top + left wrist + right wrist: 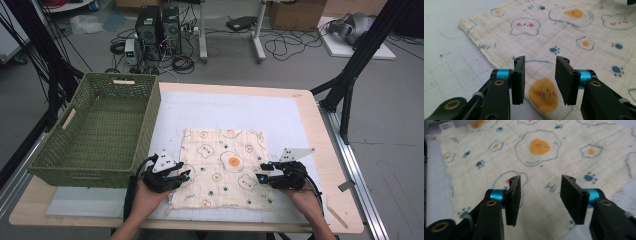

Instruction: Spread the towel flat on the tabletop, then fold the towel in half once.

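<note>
We are working at a pale wooden table (305, 107) covered by a light mat (225, 107), with cables and computer towers lying on the floor in the upper part of the high view. A printed cloth (225, 167) is lying spread flat at lower centre, likely so its edges are easy to reach. We are holding the left gripper (183, 176) at the cloth's lower-left edge and the right gripper (262, 172) at its right edge, one per side, probably to lift or fold it evenly. Both are gaping, grasping nothing: in the gripper views the left gripper (539, 75) and right gripper (540, 195) are hovering over fabric. A green woven basket (150, 122) is waiting at left, probably as the destination.
</note>
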### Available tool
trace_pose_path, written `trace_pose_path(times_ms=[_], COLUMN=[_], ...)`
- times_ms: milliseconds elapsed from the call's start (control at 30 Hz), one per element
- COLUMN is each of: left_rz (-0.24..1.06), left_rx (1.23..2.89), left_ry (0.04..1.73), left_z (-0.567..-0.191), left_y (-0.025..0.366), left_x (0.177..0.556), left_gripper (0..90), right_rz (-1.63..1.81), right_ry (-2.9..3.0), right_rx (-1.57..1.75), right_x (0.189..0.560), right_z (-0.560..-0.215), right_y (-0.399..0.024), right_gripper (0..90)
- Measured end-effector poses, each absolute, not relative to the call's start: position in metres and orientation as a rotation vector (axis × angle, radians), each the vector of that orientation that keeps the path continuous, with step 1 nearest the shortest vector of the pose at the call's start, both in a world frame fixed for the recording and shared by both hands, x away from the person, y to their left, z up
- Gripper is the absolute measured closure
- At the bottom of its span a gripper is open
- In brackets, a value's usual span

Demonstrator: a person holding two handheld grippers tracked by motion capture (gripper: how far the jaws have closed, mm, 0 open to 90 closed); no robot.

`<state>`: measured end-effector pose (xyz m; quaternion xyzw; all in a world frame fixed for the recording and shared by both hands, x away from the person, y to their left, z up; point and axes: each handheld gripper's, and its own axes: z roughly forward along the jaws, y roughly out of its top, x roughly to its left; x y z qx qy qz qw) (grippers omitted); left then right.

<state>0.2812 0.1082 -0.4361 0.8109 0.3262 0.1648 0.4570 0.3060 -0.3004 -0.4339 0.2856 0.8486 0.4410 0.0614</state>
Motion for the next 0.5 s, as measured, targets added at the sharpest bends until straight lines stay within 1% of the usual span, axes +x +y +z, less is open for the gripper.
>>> trace_pose_path(times_ms=[100, 367, 500], left_rz=[0.411, 0.454, 0.484], left_rx=[1.993, 1.933, 1.902], left_ry=[0.808, 0.825, 0.848], left_z=[-0.431, -0.419, -0.411], left_y=[0.104, 0.094, 0.091], left_x=[0.292, 0.314, 0.331], left_gripper=[59.7, 61.0, 62.2], right_rz=[1.318, 1.320, 1.297], right_ry=[2.560, 2.542, 2.546], right_rx=[0.874, 0.882, 0.865], right_x=[0.316, 0.341, 0.356], right_z=[-0.431, -0.425, -0.416], right_y=[-0.301, -0.300, -0.295], right_gripper=[47.5, 45.9, 45.0])
